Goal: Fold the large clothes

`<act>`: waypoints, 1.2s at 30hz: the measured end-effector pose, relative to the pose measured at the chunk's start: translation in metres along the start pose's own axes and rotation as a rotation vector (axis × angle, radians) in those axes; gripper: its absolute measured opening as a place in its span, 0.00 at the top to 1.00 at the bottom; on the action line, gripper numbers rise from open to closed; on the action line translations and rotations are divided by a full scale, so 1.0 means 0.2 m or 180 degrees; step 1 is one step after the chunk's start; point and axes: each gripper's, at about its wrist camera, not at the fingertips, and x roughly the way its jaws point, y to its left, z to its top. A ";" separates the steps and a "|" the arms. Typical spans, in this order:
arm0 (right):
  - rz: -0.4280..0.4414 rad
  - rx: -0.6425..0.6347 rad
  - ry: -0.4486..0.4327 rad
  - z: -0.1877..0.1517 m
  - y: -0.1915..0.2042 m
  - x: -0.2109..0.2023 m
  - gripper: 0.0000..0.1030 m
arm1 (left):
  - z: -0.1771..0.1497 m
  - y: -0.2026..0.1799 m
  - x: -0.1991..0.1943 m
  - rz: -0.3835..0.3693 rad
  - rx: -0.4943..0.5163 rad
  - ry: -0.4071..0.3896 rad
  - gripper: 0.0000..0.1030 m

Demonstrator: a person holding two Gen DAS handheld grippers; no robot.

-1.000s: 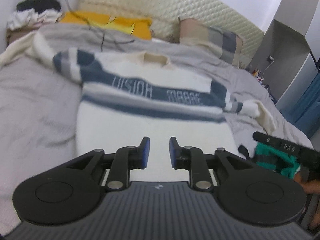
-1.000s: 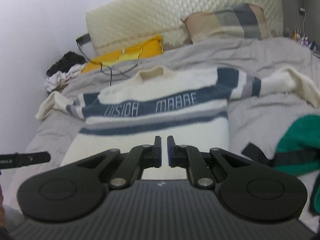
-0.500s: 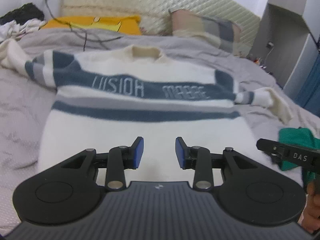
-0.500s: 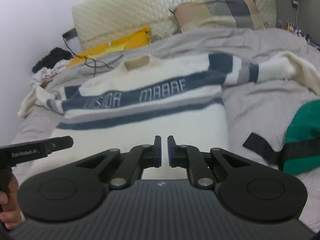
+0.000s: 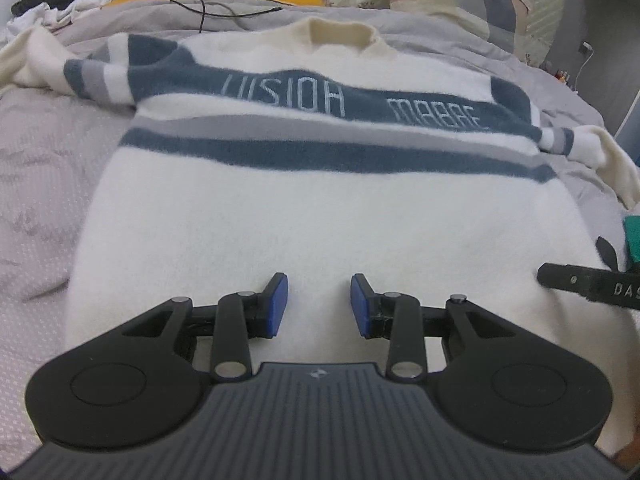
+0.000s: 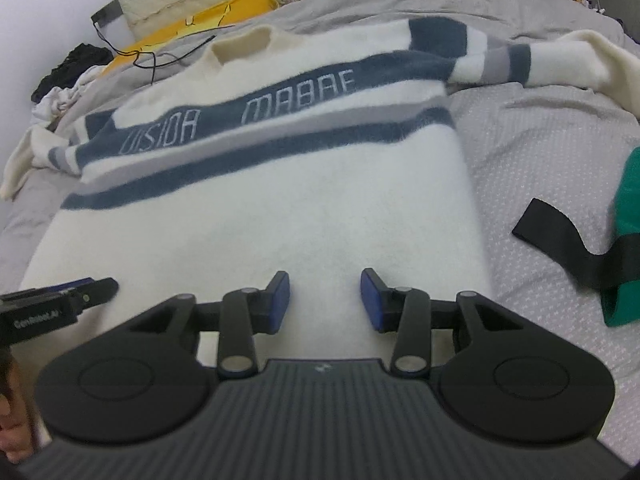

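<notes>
Sweater (image 5: 320,216), cream with blue and grey bands, lies flat and face up on the grey bed (image 5: 44,168), collar toward the headboard. I have my left tool (image 5: 319,306) over its lower hem with jaws apart, nothing between them. My right tool (image 6: 325,306), just beside it over the same hem, has just been opening and is empty too. Right of the sweater sits a green garment (image 6: 628,208) with a black strap (image 6: 560,232).

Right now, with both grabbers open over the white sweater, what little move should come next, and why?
Probably lower both to the near hem and pinch it. The sweater lies flat on the bed, sleeves spread, nothing folded yet. The left gripper is open; the right gripper has just been opening. Both hover over the lower body, with nothing between their pads.
</notes>
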 end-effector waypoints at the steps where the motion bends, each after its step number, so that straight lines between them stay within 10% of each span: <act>1: 0.0014 0.0049 -0.0032 0.00 0.00 -0.02 0.59 | 0.00 0.00 -0.01 0.0002 0.0003 -0.0017 0.61; 14: -0.0157 0.0521 -0.0820 0.18 -0.18 -0.33 0.59 | -0.07 0.01 -0.26 -0.0011 -0.0162 -0.0332 0.60; 26: -0.0260 0.0775 -0.1110 0.48 -0.44 -0.44 0.13 | -0.06 -0.01 -0.30 0.0014 -0.0207 -0.0444 0.56; 36: -0.0393 0.0733 -0.1131 0.61 -0.80 -0.24 0.12 | -0.03 -0.09 -0.22 -0.0039 -0.0141 -0.0327 0.52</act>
